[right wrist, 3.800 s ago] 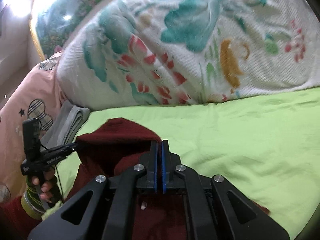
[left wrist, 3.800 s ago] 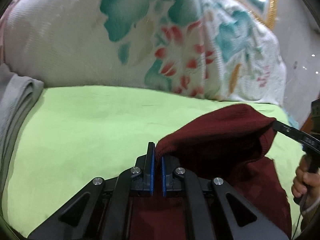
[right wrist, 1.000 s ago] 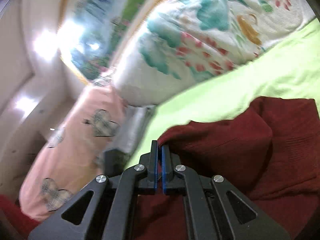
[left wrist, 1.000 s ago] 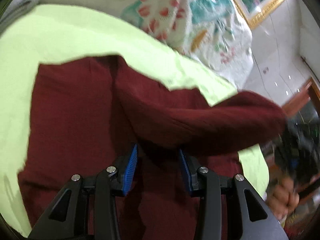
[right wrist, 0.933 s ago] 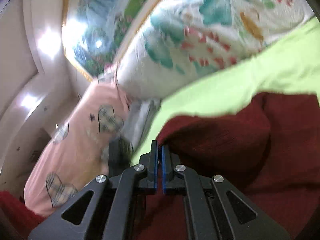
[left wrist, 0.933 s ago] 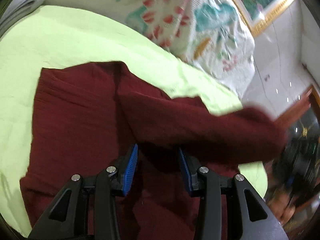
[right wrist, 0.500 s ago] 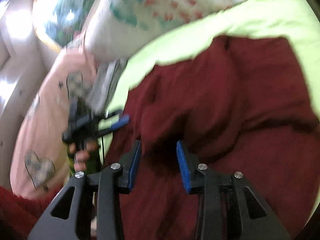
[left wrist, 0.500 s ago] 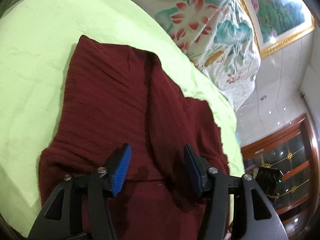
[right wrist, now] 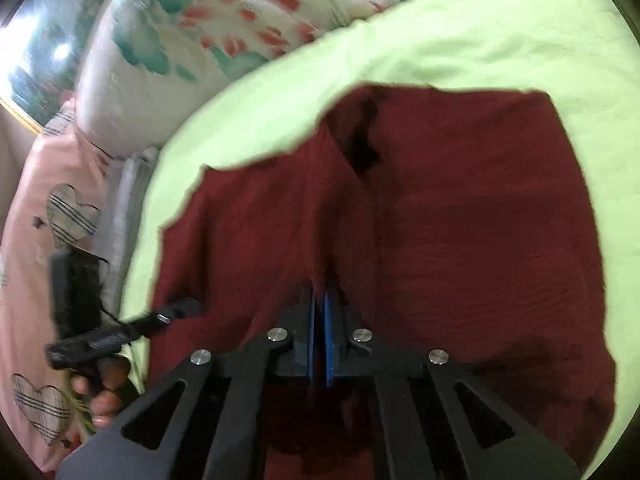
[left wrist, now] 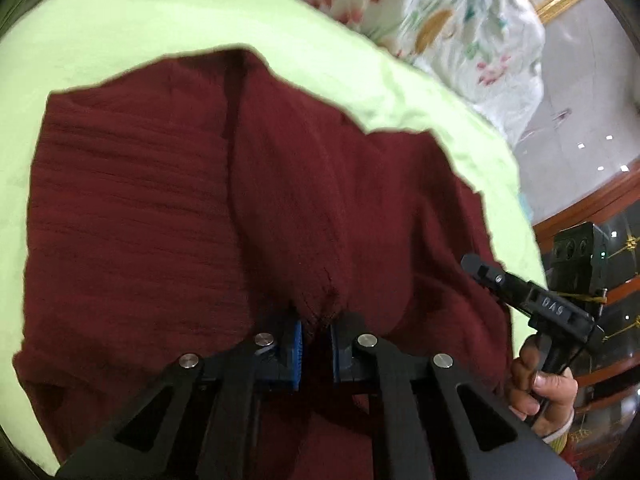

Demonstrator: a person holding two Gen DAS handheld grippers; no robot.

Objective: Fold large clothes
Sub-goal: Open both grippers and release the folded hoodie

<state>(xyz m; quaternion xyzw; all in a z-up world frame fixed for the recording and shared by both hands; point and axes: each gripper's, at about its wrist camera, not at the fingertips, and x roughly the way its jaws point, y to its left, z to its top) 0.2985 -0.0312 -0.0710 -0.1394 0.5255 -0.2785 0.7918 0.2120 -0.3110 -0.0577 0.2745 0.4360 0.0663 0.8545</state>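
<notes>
A dark red knitted sweater [left wrist: 168, 208] lies spread on a light green sheet [left wrist: 120, 24], with a lengthwise fold down its middle. It also fills the right wrist view [right wrist: 460, 220]. My left gripper [left wrist: 316, 344] is shut on a bunched near edge of the sweater. My right gripper [right wrist: 319, 320] is shut on a raised ridge of the same sweater. The right gripper [left wrist: 524, 300] also shows in the left wrist view, at the sweater's right edge. The left gripper [right wrist: 120, 328] shows in the right wrist view, at the sweater's left edge.
A white quilt with floral print [right wrist: 192, 28] is piled behind the sheet. A pink cover with heart patches [right wrist: 48, 208] and folded grey cloth [right wrist: 128, 184] lie to the left. A wooden cabinet [left wrist: 600, 232] stands to the right.
Both grippers were open above the laid-down sweater half a second ago. Both have now closed on its near edge. A second ago the right gripper still held a sleeve.
</notes>
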